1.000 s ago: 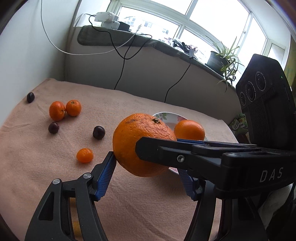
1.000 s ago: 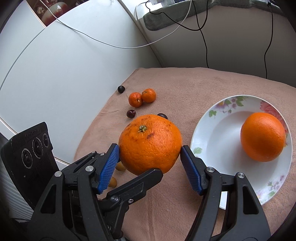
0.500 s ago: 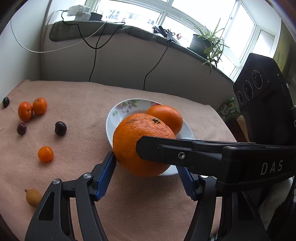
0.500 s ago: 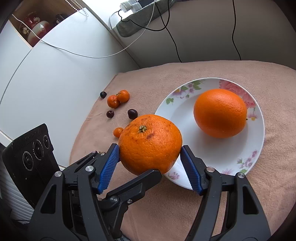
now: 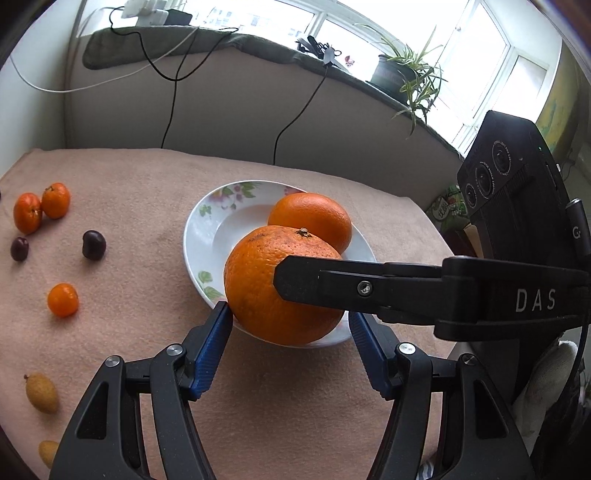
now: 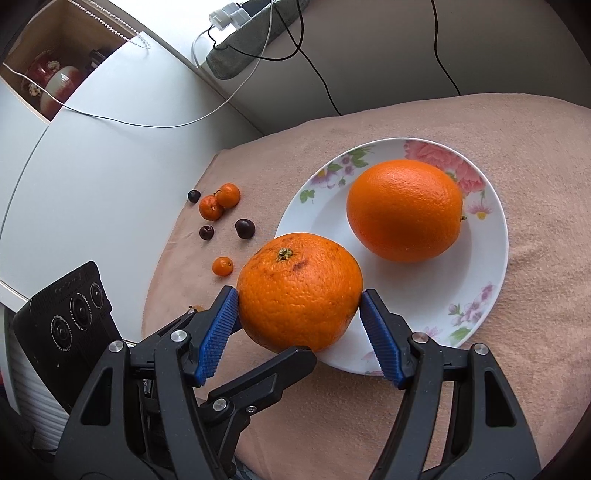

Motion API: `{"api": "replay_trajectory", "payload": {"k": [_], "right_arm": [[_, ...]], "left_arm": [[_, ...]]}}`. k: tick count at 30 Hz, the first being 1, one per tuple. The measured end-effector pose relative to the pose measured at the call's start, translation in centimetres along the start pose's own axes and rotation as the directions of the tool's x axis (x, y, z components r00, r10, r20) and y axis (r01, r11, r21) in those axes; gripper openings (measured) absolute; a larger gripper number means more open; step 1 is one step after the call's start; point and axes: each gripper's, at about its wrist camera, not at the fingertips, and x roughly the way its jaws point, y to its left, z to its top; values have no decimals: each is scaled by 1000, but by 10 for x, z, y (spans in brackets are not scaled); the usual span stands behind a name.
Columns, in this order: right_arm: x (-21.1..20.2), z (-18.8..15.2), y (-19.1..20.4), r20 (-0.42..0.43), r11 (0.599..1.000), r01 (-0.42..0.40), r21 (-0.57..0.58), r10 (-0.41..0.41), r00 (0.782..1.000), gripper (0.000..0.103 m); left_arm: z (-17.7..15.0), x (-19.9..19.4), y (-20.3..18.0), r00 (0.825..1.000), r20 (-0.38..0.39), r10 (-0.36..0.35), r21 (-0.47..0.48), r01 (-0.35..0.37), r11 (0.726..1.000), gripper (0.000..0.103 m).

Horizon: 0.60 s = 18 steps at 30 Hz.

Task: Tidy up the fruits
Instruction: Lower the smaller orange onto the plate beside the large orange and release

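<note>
Right wrist view: both tools [image 6: 299, 314] [image 5: 290, 325] clamped, ribbed blue pads on one dimpled, blemished orange [image 6: 299, 291] over glossy floral plate [image 6: 491, 258].

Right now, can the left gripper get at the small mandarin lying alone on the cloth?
Probably not yet. The left gripper is closed on the big orange, which the right gripper also clamps, over the plate. The small mandarin lies unobstructed, but both need freeing first.

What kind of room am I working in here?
Probably a home living space: a cloth-covered table under a window, a potted plant on the sill, and a flowered plate.
</note>
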Motion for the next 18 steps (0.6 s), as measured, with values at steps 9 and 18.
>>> {"api": "replay_trajectory", "payload": {"k": [9,18], "right_arm": [[-12,-3,-10,45,1000,21,15,-22,999,71],[-39,-13,-5,120,998,57,-27,-53,991,72]], "left_arm": [[2,-10,-4,999,42,21,41,-23,999,64],[-3,-17,3,997,56,44,37,-46,998,64]]}}
